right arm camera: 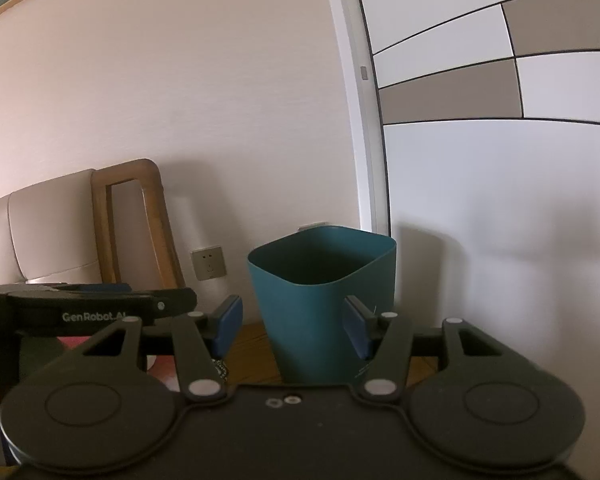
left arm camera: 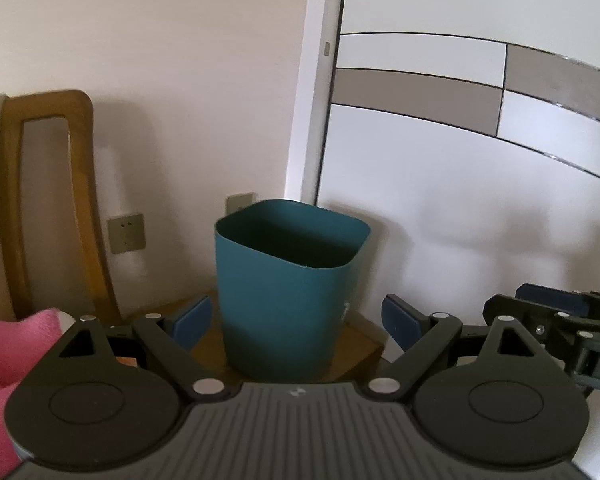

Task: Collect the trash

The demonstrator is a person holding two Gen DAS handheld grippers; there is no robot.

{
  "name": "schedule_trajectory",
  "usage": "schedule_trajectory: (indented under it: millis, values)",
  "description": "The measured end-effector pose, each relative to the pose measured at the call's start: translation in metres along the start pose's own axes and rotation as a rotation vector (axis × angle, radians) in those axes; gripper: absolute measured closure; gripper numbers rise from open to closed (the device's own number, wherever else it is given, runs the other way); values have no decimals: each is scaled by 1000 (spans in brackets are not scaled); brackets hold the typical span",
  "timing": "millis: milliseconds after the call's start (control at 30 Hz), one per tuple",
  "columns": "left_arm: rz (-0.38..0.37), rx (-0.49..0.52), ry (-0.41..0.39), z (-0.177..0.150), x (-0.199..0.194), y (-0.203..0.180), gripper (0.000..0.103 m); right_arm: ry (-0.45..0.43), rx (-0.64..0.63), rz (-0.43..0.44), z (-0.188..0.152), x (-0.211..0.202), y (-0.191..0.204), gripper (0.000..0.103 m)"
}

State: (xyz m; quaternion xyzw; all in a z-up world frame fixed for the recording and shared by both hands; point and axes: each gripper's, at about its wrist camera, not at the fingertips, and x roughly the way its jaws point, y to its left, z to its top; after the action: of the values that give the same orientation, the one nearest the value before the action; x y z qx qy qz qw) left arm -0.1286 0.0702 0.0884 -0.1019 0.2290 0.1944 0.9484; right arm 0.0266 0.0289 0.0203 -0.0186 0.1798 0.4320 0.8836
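Standing tallest in both wrist views is the white wardrobe door [left arm camera: 480, 200] with grey panels, filling the side from twelve round to three o'clock, with a pale wall [left arm camera: 160, 60] taking up the rest from nine to twelve. Leaning against that wall at nine o'clock in the left wrist view is a wooden chair back [left arm camera: 16, 200], and a cream cushioned headboard [right arm camera: 48, 232] is showing beside it in the right wrist view. Sitting dead centre, on a wooden bench [left arm camera: 360, 352] close to the wall and the door frame, is the teal trash bin [left arm camera: 284, 292], upright and open-topped; its inside is too dark to read. A pink cloth [left arm camera: 4, 360] is lying at eight o'clock in the left wrist view.

The left hand-held gripper [left arm camera: 298, 318] is hanging released, its blue pads spread wide at either side of the bin and gripping nothing; whether they reach the bin's sides I cannot tell. The right hand-held gripper [right arm camera: 294, 326] is likewise released and carrying nothing, its right pad overlapping the bin's front. Two wall sockets [left arm camera: 126, 233] are showing low on the wall at nine o'clock of the bin.
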Motion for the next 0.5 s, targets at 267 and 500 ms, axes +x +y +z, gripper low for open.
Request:
schedule_trajectory:
  millis: [267,500]
  values:
    - [6,19,-14,-1,-5,-4,10,9,3,5,0,3,-1,48]
    - [3,16,-9,-3,-4,-4,10,11,5,11,1,3,-3,48]
